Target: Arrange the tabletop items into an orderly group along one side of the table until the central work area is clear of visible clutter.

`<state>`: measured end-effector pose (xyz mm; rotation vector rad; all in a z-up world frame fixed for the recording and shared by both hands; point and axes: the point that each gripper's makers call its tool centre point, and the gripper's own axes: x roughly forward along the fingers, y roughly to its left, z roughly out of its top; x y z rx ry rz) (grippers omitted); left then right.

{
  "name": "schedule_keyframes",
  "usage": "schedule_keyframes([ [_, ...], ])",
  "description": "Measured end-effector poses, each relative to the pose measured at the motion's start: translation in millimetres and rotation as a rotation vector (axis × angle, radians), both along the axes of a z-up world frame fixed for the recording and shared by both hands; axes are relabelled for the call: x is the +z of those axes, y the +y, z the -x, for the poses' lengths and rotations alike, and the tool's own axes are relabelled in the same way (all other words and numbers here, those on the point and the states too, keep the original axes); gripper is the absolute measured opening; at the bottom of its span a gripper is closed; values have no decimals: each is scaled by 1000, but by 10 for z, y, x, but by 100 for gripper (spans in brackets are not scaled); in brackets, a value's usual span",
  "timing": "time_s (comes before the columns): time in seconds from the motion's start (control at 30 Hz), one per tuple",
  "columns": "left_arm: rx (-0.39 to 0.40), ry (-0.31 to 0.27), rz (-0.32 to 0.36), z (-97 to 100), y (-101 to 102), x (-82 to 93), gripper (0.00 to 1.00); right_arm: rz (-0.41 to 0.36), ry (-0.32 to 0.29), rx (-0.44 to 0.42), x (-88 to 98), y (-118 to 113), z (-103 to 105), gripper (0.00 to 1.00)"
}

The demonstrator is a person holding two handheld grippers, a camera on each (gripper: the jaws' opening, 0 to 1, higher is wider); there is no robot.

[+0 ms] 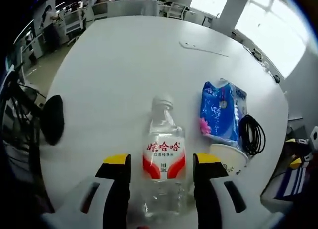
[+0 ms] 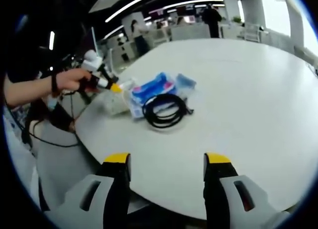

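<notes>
A clear water bottle [image 1: 163,154] with a red and white label lies between the jaws of my left gripper [image 1: 162,162], cap pointing away. A thin gap shows on each side of it, so the gripper is open. Right of the bottle are a blue tissue pack [image 1: 222,112], a white paper cup [image 1: 228,158] and a coiled black cable [image 1: 252,134]. The right gripper view shows the same tissue pack [image 2: 154,90], cable [image 2: 164,110] and cup [image 2: 117,104] near the table's far left edge, where a hand holds my left gripper [image 2: 112,86]. My right gripper [image 2: 166,162] is open over bare table.
The round white table [image 1: 124,65] carries a thin white strip [image 1: 203,48] far across. A black rounded object [image 1: 52,119] sits beyond the table's left edge. Office desks and people stand in the background. Bare tabletop [image 2: 248,90] spreads right of the grouped items.
</notes>
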<state>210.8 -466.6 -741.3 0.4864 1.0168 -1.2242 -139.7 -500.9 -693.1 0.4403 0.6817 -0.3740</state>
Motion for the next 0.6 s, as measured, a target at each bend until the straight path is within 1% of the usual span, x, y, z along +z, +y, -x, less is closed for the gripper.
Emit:
schedule_keyframes([
  [0.13,7,32,-6,24,-46,-56,52,-1,8,9,-14,-1,-13,58],
  [0.23,4,28,-12,30,-73,-85,52,-1,7,11,-6,-7,-24,58],
  [0.33,8,42,-16,44,-91,-116,52,0,8,8,-7,-25,-23,58],
  [0.53,2,40,-31,59,-108,-182,51,-1,13,3,-13,-46,2,58],
  [0.6,3,33,-29,42,-115,-174,50,-2,16,3,-15,-44,9,58],
])
